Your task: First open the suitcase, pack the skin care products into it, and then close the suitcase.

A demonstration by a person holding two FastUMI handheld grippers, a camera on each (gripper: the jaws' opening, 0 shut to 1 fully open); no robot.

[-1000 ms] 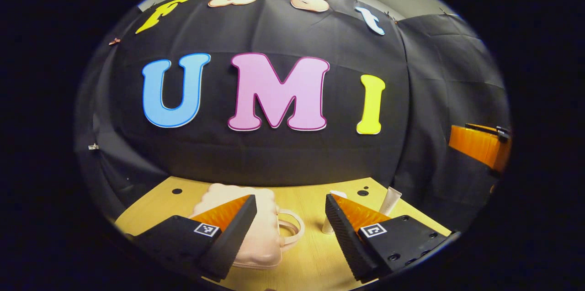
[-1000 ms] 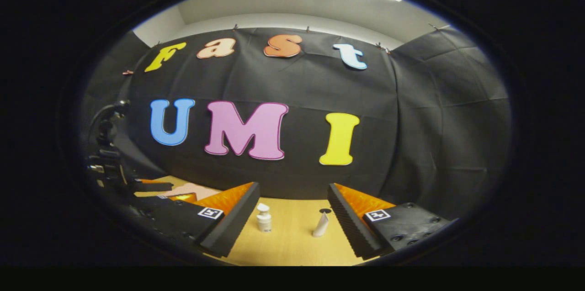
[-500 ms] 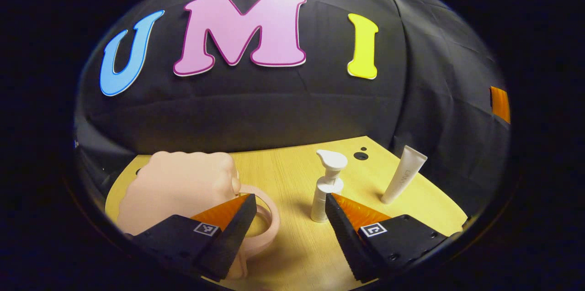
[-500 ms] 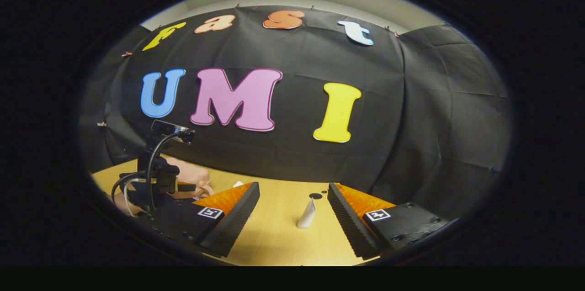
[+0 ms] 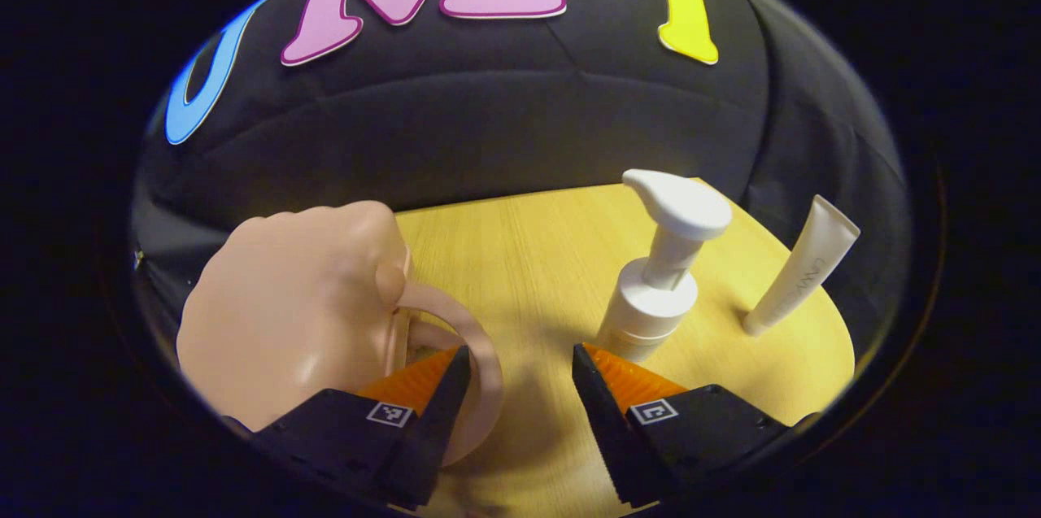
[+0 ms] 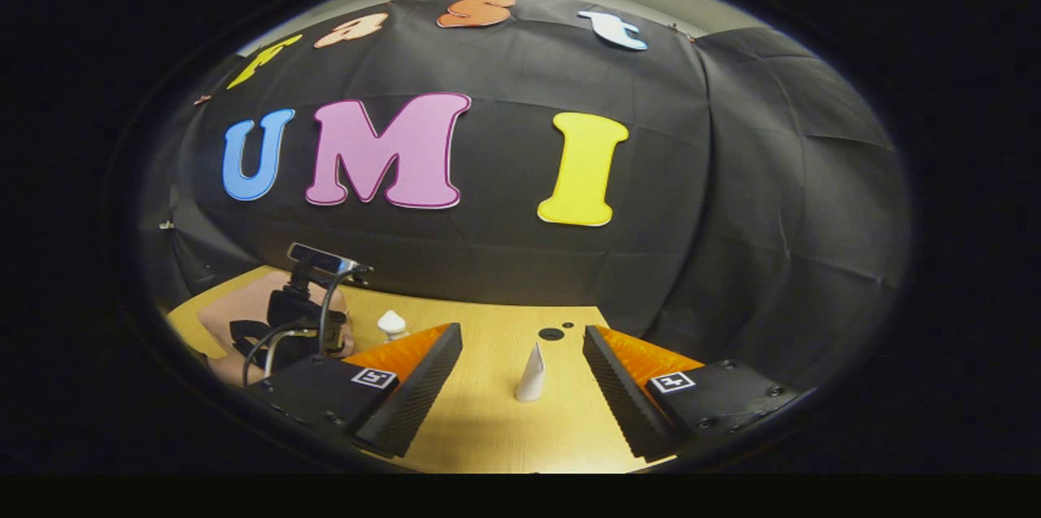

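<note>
1. Pale wood makes up the counter (image 5: 529, 258), which carries everything and runs back to the black cloth wall.
2. The pink suitcase (image 5: 285, 315) sits closed at the counter's left in the left gripper view, its looped handle (image 5: 476, 355) reaching toward the middle. In the right gripper view it lies far left (image 6: 228, 315), partly hidden.
3. The left gripper (image 5: 516, 367) hangs low over the counter with its fingers spread wide and nothing between them. The tip of its left finger (image 5: 443, 367) lies over the handle loop; whether it touches I cannot tell. In the right gripper view its black body and cables (image 6: 301, 315) stand in front of the suitcase.
4. The right gripper (image 6: 522, 347) is likewise released, its fingers wide apart and holding nothing, above bare counter.
5. A white pump bottle (image 5: 655, 290) stands upright just beyond the left gripper's right finger (image 5: 606, 372). In the right gripper view, only its top (image 6: 392, 323) peeks over the right gripper's left finger.
6. A white tube (image 5: 801, 270) stands on its cap, tilted, to the right of the pump bottle and apart from it. In the right gripper view it stands between the open fingers, farther off (image 6: 532, 374).
</note>
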